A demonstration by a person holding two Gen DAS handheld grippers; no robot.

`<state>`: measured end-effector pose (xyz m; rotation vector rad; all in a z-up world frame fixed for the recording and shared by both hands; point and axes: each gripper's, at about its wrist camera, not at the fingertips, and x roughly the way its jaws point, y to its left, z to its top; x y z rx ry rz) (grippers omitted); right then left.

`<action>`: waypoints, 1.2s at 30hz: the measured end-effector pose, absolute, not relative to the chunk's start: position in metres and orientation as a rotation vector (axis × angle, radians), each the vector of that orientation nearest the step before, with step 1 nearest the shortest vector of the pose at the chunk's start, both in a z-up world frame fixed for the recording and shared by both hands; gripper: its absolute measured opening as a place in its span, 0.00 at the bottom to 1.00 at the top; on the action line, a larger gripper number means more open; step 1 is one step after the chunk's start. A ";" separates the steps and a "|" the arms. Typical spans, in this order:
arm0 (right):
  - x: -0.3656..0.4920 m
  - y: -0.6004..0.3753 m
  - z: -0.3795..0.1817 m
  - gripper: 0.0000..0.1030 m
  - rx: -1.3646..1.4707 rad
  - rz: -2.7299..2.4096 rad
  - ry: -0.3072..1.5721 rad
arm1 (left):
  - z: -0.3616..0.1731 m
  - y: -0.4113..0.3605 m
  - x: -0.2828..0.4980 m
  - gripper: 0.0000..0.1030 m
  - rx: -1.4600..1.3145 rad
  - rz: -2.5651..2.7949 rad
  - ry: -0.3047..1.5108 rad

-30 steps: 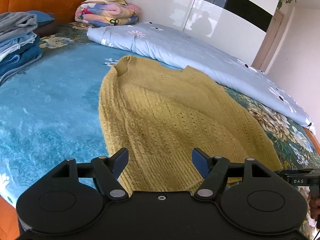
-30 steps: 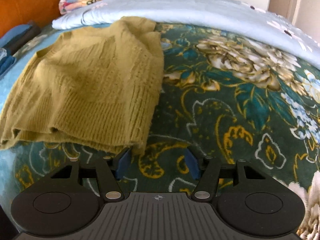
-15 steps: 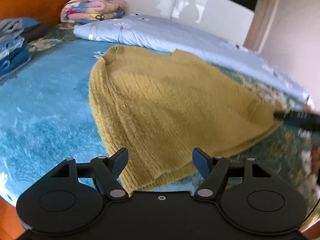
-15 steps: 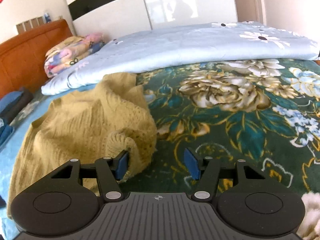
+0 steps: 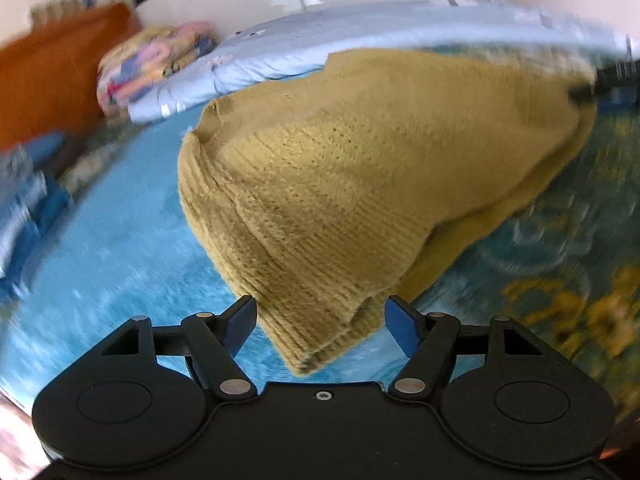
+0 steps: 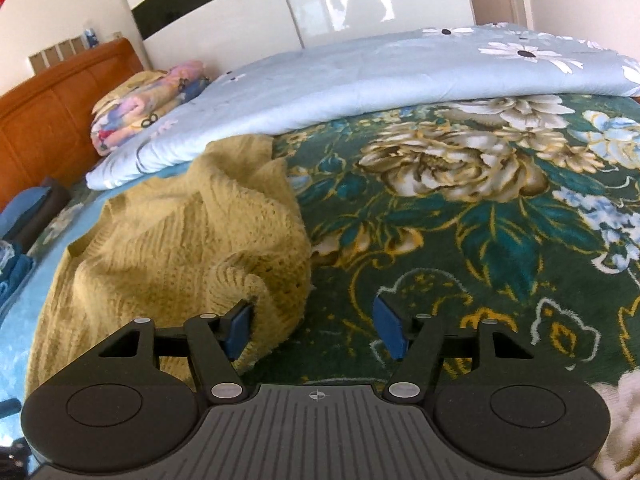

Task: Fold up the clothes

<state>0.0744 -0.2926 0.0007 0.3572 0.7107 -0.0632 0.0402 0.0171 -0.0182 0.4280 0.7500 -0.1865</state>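
A mustard-yellow knit sweater lies on the bed, its near hem corner pointing at my left gripper. That gripper is open, and the corner sits between the blue pads without being pressed. In the right wrist view the sweater is bunched into a hump on the left. My right gripper has its jaws opening. A fold of knit leans on the left pad, while the right pad stands free over the floral cover. The right gripper also shows as a dark blur at the sweater's far edge.
The bed has a blue plush cover on the left and a dark green floral cover on the right. A long pale-blue quilt lies along the back. Folded colourful bedding sits by the orange headboard; stacked blue clothes lie far left.
The sweater's right side was pushed from flat into a raised bunch against the right gripper's left pad, and those jaws widened slightly. The left gripper rolled and came down closer to the near hem corner.
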 end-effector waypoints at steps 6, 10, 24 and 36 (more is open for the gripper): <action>0.075 -0.296 -0.004 0.60 0.380 -0.061 0.718 | -0.017 0.013 0.039 0.67 0.500 -0.135 0.665; 0.075 -0.298 -0.006 0.61 0.389 -0.063 0.724 | -0.017 0.017 0.042 0.67 0.523 -0.090 0.636; 0.069 -0.304 -0.010 0.61 0.391 -0.072 0.762 | -0.021 0.004 0.047 0.38 0.579 -0.016 0.562; 0.069 -0.271 -0.014 0.51 0.327 0.018 0.781 | -0.021 0.019 0.054 0.37 0.468 0.046 0.568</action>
